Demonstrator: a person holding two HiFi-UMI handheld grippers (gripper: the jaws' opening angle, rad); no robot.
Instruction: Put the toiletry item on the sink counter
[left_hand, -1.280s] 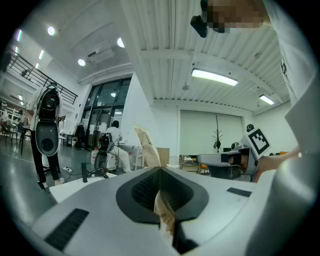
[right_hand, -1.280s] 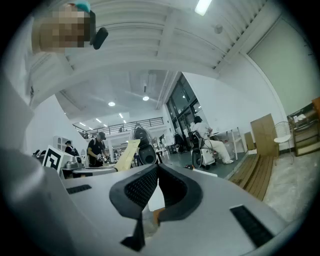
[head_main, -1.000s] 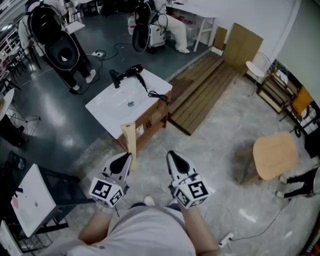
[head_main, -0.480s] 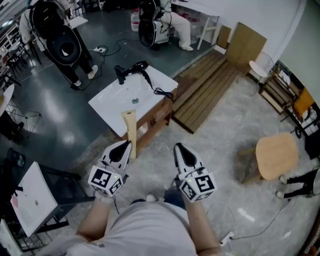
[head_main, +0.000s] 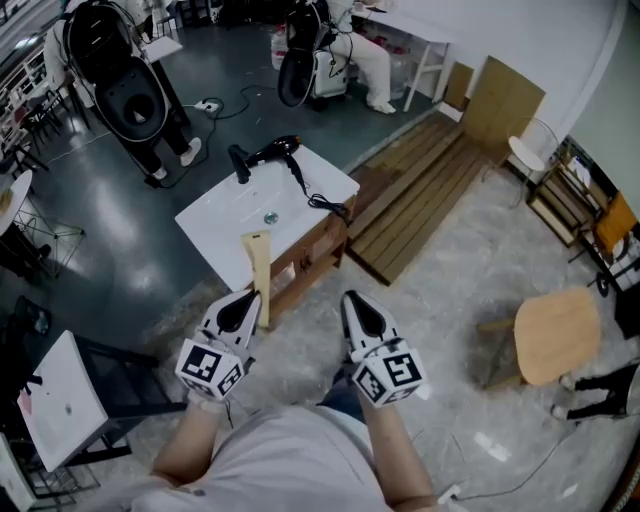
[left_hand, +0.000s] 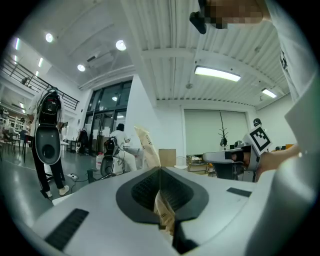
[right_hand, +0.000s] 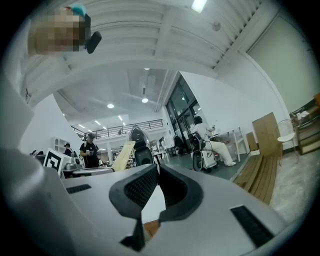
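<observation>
The left gripper (head_main: 245, 305) stays clamped on the tan tube (head_main: 260, 265), upright near the sink counter (head_main: 215, 225), which has drawn slightly closer over the last second. The right gripper (head_main: 357, 308) is closed on nothing. The tube is likely about to be set down.

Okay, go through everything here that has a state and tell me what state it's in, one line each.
Left gripper: jaws shut on the beige tube.
Beige tube: held upright in the jaws, not on the counter.
Right gripper: jaws together, nothing between them.
Hair dryer: lying on the sink counter's far end, cord trailing off the edge.
Sink counter: near end bare.
</observation>
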